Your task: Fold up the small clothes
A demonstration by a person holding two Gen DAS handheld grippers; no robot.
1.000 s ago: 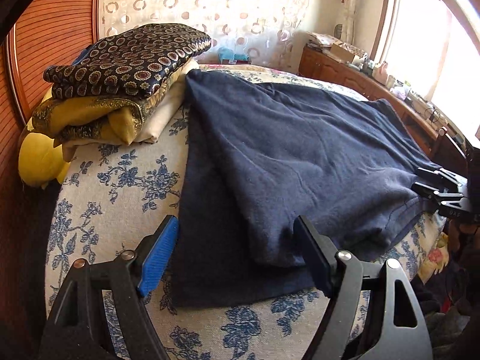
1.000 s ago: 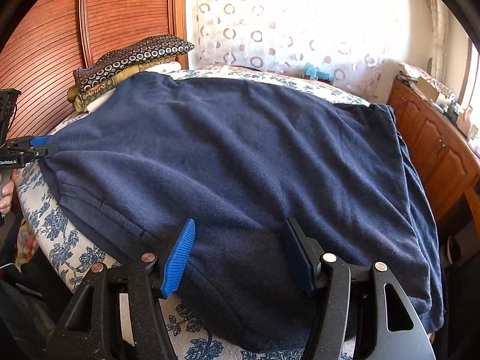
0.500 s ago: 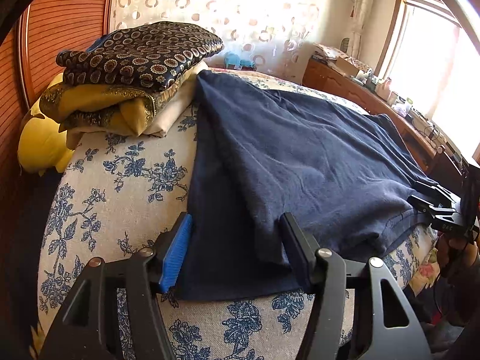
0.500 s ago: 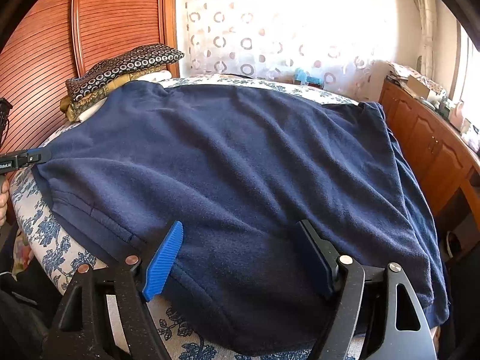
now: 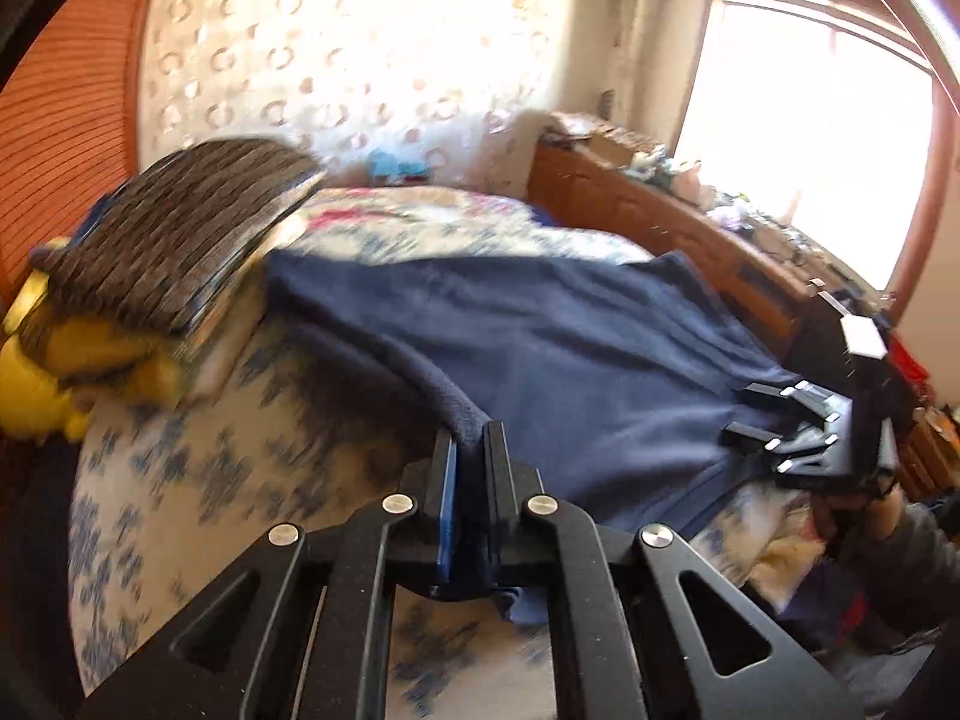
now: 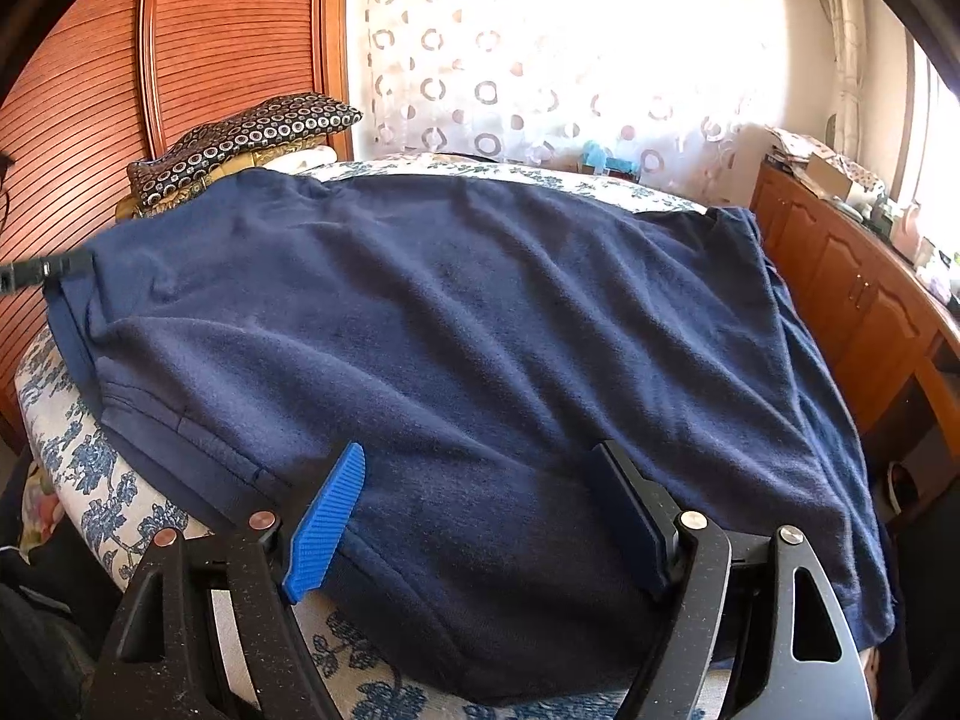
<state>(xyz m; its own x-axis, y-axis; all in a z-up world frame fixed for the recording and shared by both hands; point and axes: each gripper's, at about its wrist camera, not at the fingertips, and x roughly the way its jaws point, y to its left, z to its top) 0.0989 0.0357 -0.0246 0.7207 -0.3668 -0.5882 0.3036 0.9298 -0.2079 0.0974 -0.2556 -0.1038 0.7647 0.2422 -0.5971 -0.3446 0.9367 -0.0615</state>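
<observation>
A dark navy garment (image 6: 480,330) lies spread over a bed with a blue floral cover (image 6: 78,468). My left gripper (image 5: 468,444) is shut on the garment's near left edge (image 5: 456,408) and holds it lifted; the view is blurred. My right gripper (image 6: 486,480) is open, its fingers straddling the garment's near hem without closing. The right gripper also shows in the left wrist view (image 5: 780,426) at the right, over the garment. The left gripper's tip shows in the right wrist view (image 6: 42,270) at the garment's far left corner.
A stack of folded patterned and yellow bedding (image 5: 156,276) lies at the head of the bed, next to a ribbed wooden wardrobe (image 6: 180,60). A wooden sideboard (image 6: 852,300) runs along the right. Curtained window (image 6: 570,48) behind.
My left gripper went from open around the garment's edge to shut on it, and has moved, lifting the fabric. My right gripper stayed open over the hem.
</observation>
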